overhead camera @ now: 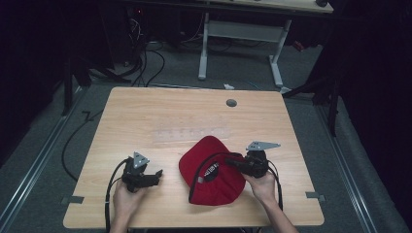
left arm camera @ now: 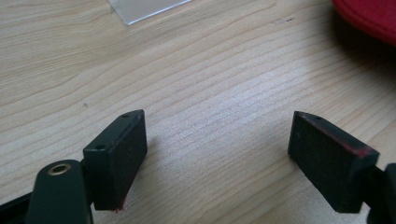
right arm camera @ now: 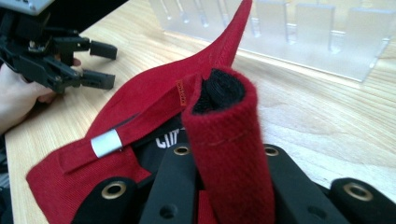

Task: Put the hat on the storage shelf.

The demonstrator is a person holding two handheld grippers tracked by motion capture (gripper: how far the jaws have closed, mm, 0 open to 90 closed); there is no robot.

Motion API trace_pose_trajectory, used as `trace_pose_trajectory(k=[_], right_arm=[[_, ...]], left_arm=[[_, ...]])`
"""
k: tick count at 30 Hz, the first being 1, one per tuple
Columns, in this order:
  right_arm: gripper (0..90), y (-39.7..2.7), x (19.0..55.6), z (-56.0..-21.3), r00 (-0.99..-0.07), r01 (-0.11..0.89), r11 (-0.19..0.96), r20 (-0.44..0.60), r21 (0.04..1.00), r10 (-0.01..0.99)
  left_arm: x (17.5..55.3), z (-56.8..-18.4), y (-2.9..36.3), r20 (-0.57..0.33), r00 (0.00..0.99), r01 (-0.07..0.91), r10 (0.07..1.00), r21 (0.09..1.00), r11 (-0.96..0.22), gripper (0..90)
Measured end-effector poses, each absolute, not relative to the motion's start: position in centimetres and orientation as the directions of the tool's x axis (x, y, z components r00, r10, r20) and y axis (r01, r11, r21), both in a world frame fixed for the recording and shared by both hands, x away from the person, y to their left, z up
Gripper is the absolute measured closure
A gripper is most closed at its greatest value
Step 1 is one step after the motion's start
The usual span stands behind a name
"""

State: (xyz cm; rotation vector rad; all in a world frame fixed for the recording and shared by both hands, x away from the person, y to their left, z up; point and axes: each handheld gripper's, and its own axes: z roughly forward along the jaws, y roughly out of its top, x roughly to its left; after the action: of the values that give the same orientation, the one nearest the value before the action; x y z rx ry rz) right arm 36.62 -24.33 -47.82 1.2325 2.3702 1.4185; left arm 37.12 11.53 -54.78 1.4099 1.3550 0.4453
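Red cap (overhead camera: 214,170) sits on the desk (overhead camera: 145,111) near your edge, just right of centre. Your right gripper (overhead camera: 236,163) has its jaws clamped tight on the cap's strap (right arm camera: 229,135), which stands up between them. Your left gripper (overhead camera: 156,175) rests beside the cap, apart from it, jaws wide open, nothing in them. Clear rack (right arm camera: 289,32) lies just beyond the cap.

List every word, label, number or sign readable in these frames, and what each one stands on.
None reads in full.
White print on the black lining inside the red cap: too small in the high view; in the right gripper view cut off by the strap.
Orange tag on the cap's seam: too small.
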Motion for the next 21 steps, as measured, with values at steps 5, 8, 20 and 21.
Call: trace_pose_trajectory(k=[5,8,20,21], right_arm=[[84.5,-24.6,36.5,-46.9,-0.650,0.582,0.229,0.277,0.781,0.707],[84.6,-24.7,36.6,-46.4,-0.645,0.581,0.221,0.277,0.784,0.713],[84.6,-25.2,36.6,-44.9,-0.632,0.575,0.211,0.266,0.790,0.728],[84.6,-25.3,36.6,-44.7,-0.630,0.576,0.209,0.267,0.790,0.729]], left_arm=[[37.1,-54.8,11.5,-0.393,0.281,0.474,0.876,0.850,0.229,19.9],[37.2,-54.8,11.5,-0.392,0.286,0.475,0.874,0.850,0.226,19.9],[37.0,-54.5,11.3,-0.375,0.296,0.454,0.878,0.865,0.216,20.5],[36.9,-54.3,11.2,-0.375,0.303,0.445,0.876,0.869,0.218,20.8]])
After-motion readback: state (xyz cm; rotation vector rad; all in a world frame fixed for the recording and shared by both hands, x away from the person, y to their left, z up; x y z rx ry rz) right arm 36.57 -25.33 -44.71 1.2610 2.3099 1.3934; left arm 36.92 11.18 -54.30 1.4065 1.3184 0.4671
